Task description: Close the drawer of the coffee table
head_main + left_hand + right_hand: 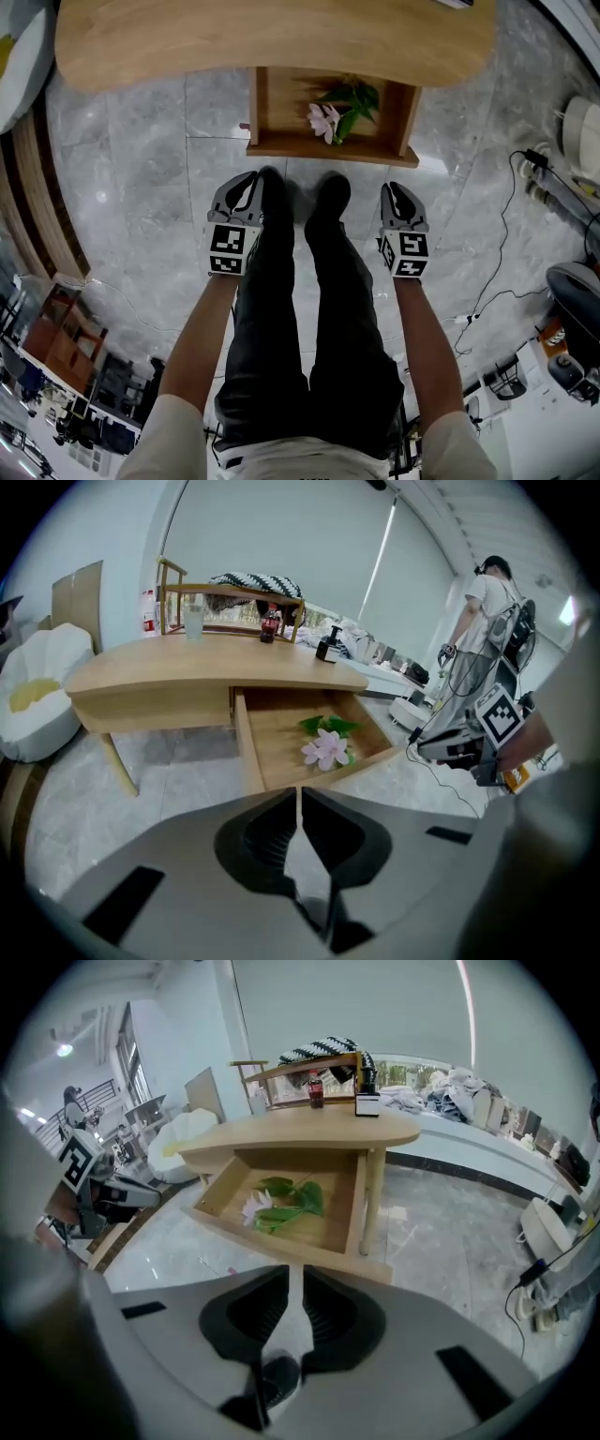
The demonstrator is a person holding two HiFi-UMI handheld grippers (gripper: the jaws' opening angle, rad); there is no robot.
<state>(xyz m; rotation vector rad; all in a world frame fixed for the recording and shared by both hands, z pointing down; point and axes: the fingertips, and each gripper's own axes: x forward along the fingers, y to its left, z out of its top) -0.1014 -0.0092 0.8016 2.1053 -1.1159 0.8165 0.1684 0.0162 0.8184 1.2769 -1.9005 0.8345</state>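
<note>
Fingers on L gripper pressed together, nothing btwn. Fingers on R gripper a slit apart, also empty, touching nothing. Drawer is pulled right out from under coffee-table worktop, flower lying inside. Front board runs crosswise, straight ahead of & below both grippers, clear of them w/ bare floor btwn. L & R approx equally near, one opposite each end of board. Next move prob. a straight fwd push on that board.

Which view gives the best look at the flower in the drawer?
Right gripper view: the flower shows blossom, stem and leaves in the open drawer. Left gripper view shows blossom and leaves only; head view shows it small, from above.
</note>
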